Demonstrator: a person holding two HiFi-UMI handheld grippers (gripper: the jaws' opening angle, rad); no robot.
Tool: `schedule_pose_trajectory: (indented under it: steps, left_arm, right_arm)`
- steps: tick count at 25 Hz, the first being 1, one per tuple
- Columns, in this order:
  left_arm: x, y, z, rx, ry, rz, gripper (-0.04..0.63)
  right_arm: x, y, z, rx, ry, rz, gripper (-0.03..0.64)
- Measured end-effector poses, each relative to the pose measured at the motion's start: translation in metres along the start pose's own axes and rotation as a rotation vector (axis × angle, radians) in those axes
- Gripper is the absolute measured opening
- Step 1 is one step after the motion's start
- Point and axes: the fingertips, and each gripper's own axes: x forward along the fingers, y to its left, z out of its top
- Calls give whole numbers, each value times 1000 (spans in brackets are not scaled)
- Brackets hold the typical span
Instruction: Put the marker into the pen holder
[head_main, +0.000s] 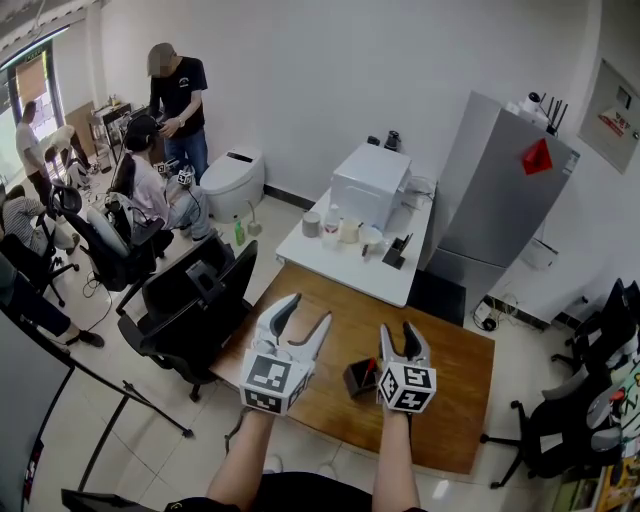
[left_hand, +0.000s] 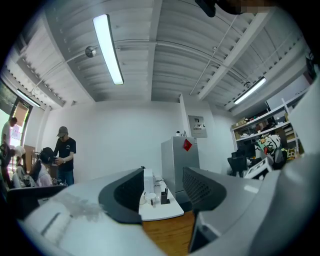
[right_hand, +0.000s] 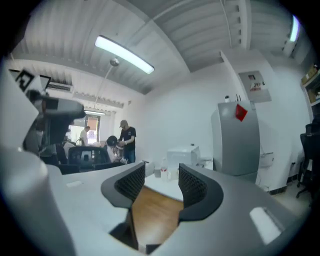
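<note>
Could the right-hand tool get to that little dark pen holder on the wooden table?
Probably yes: the right tool is open and empty, and the small dark pen holder stands close beside it on the brown wooden table, nothing between.

I can't read any words or numbers here. A red diamond sticker (head_main: 537, 157) sits near the top of the grey fridge (head_main: 480, 220). If it has writing on it, it is too small to see. A white panel (head_main: 618, 118) on the wall beside the fridge has some red print, but it is too blurry to read. The left cube (head_main: 272, 380) on the left hand-held gripper (head_main: 308, 312) and the right cube (head_main: 408, 386) on the right hand-held gripper (head_main: 398, 335) show black and white square patterns, not letters.
</note>
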Motion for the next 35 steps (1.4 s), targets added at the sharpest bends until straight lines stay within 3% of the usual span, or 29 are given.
schedule_pose_trajectory:
  steps: [3, 7, 15, 21, 27, 31, 35]
  left_arm:
    - [-5, 5, 7, -3, -25, 35, 244]
    - [-9, 4, 8, 3, -34, 59, 244]
    - [-16, -25, 7, -21, -30, 72, 244]
    - [-30, -59, -7, -24, 17, 86, 244]
    - [-53, -78, -20, 10, 85, 106, 243]
    - [-66, -88, -10, 18, 69, 77, 243]
    - [-90, -96, -7, 16, 47, 31, 244]
  right_arm:
    - [-21, -6, 60, -33, -106, -27, 204]
    - [-40, -2, 83, -42, -131, -20, 202]
    - [-58, 16, 71, -44, -92, 92, 202]
    - [-78, 20, 54, -15, -78, 168, 202]
    - [-86, 65, 17, -23, -32, 352, 203]
    - [-105, 80, 37, -5, -114, 343, 224]
    - [-130, 83, 49, 13, -158, 276, 267]
